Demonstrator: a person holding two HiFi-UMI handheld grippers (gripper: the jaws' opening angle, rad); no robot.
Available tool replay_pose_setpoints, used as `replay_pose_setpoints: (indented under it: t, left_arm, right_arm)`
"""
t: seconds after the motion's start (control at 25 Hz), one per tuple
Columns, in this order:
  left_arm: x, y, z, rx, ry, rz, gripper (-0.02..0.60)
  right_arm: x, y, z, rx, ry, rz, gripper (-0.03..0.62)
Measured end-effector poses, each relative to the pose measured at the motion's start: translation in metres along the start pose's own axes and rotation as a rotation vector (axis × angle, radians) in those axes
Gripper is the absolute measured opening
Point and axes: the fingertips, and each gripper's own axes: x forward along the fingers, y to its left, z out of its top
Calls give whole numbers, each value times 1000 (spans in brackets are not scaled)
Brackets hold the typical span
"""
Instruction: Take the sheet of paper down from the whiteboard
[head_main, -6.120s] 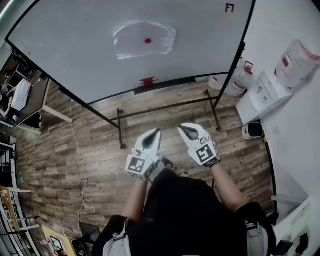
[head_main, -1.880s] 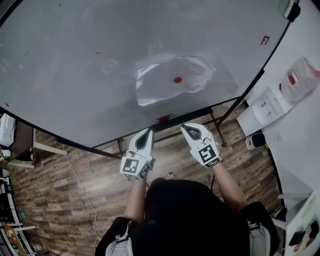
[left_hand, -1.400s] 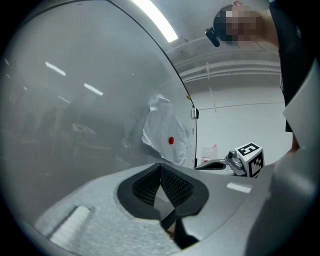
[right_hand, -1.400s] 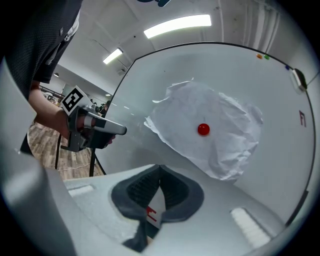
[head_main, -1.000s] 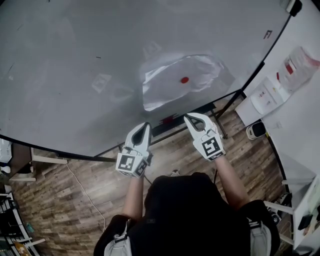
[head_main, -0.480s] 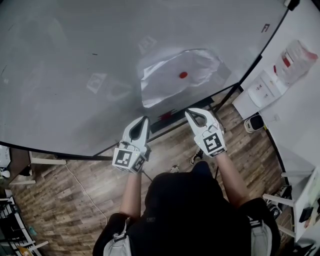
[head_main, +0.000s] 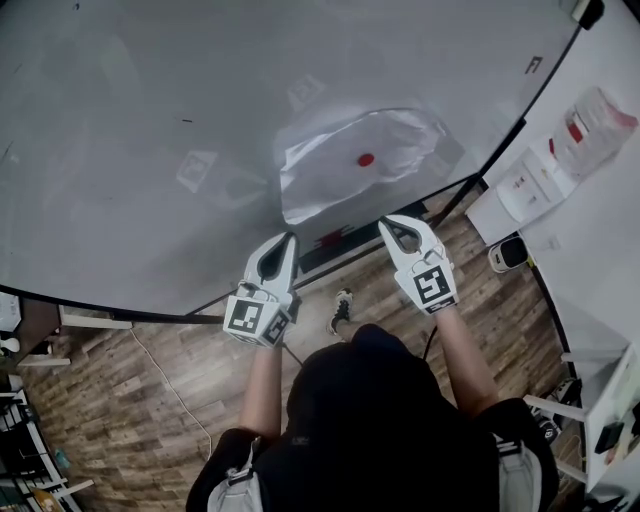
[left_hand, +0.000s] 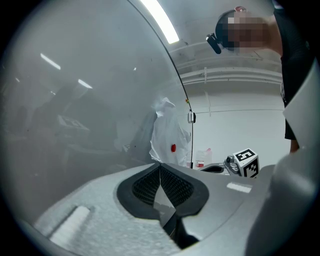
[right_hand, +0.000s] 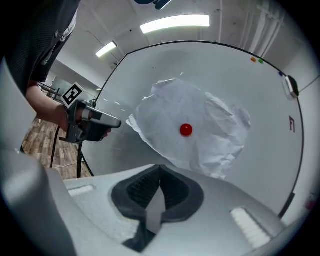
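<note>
A crumpled white sheet of paper (head_main: 352, 165) (right_hand: 192, 127) (left_hand: 168, 140) hangs on the whiteboard (head_main: 150, 120), pinned by a round red magnet (head_main: 366, 159) (right_hand: 186, 130). My right gripper (head_main: 395, 226) (right_hand: 160, 167) is shut and empty, its tip just below the sheet's lower edge and apart from it. My left gripper (head_main: 288, 243) (left_hand: 160, 166) is shut too, holding nothing, and points at the board left of and below the sheet's lower left corner.
The whiteboard's black frame and tray (head_main: 340, 240) run just below the sheet, with a red-and-black thing on the tray. Its stand legs rest on the wood floor (head_main: 130, 390). A water dispenser (head_main: 520, 195) and bottle stand at the right by the wall.
Both grippers have edged a little closer to the board. The right one has shifted slightly right and up under the sheet. The sheet and magnet have not moved.
</note>
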Motion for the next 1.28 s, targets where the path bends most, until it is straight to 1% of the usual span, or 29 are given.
replay_pose_setpoints:
  t: [0.2, 0.44, 0.56, 0.68, 0.76, 0.8, 0.92, 1.04, 1.2, 1.28]
  left_arm:
    - [4, 8, 0, -19, 11, -3, 12]
    - [6, 10, 14, -76, -27, 5, 12]
    - [8, 8, 15, -90, -26, -3, 14]
    - [10, 11, 16, -85, -28, 4, 22]
    - [11, 12, 17, -87, -26, 3, 82]
    - [12, 12, 17, -93, -23, -3, 91]
    - [16, 11, 17, -99, -23, -20, 95]
    - [21, 10, 19, -91, -33, -23, 94]
    - [28, 10, 20, -84, -35, -27, 94]
    - [30, 8, 21, -86, -38, -33, 94]
  right_arm:
    - [13, -10, 0, 29, -13, -4, 5]
    - [27, -20, 0, 42, -34, -22, 5]
    - [32, -24, 2, 43, -50, -32, 5]
    - [36, -25, 7, 37, -65, -33, 5]
    - [37, -26, 9, 36, -70, -34, 5]
    - [37, -26, 10, 36, -70, -38, 5]
    - [36, -31, 14, 20, -71, -57, 5]
    - [36, -35, 19, 27, -83, -57, 5]
    - [39, -41, 35, -16, -95, -74, 5]
    - [41, -45, 40, -14, -102, -86, 5]
